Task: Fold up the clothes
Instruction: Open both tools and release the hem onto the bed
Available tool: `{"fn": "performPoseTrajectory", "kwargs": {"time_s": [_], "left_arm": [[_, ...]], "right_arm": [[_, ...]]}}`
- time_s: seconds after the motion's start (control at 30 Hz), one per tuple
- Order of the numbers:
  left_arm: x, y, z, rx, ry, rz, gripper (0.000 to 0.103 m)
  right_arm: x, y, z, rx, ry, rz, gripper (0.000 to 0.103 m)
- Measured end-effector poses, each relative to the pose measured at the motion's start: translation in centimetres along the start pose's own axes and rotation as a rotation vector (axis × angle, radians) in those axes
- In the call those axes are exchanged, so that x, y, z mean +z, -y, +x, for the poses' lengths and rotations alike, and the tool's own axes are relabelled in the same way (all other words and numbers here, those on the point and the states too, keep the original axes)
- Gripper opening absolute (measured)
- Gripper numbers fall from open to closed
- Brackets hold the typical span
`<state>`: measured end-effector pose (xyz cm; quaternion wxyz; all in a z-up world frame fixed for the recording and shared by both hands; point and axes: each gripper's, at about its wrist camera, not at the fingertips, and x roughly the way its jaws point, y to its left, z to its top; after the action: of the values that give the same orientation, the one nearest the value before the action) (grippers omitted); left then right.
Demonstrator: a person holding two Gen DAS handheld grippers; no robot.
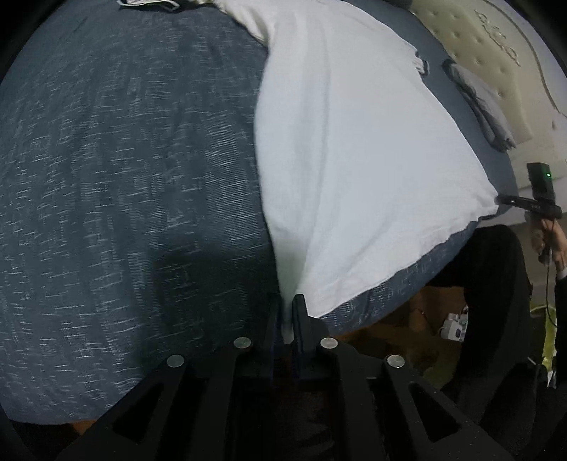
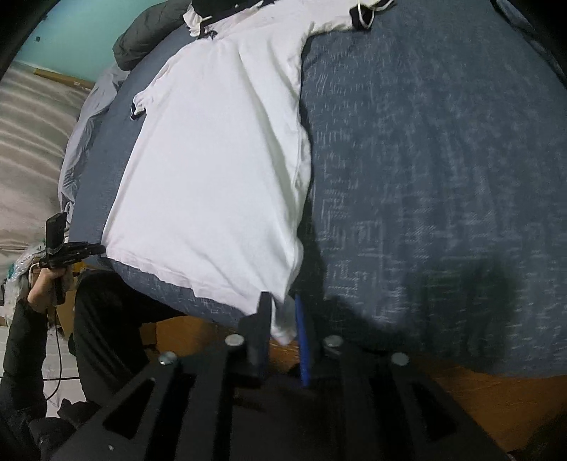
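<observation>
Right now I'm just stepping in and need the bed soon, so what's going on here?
A person is folding a white short-sleeved shirt spread flat on a dark blue flecked bedspread. The left gripper pinches one bottom corner of the hem. The right gripper has the other corner between its fingers, which look slightly apart. No fold is made yet.

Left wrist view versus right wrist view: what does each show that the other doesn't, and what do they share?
Only the left wrist view shows the tufted headboard and a folded grey garment beside it.

Only the right wrist view shows the teal wall, a dark jacket at the bed's far end, and the shirt's dark collar.

Both show the white shirt flat on the blue bedspread, with a hem corner between each gripper's fingers: left gripper, right gripper.
</observation>
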<state>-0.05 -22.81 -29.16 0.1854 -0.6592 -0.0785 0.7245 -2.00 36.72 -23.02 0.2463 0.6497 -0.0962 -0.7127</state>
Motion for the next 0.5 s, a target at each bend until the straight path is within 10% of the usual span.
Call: {"fn": "performPoseTrajectory", "kwargs": {"time_s": [0.17,0.5], "left_arm": [[2.5,-1.2,-3.1,0.009,0.075,-0.017,0.01],[14.4,0.5,-1.1,-0.054,0.283,-0.116,0.014]], "right_arm": [[3.4,0.3,-2.4,-0.005,0.085,0.019,0.031],[14.1,-0.4,-0.2,-0.041,0.202,0.034,0.032]]}}
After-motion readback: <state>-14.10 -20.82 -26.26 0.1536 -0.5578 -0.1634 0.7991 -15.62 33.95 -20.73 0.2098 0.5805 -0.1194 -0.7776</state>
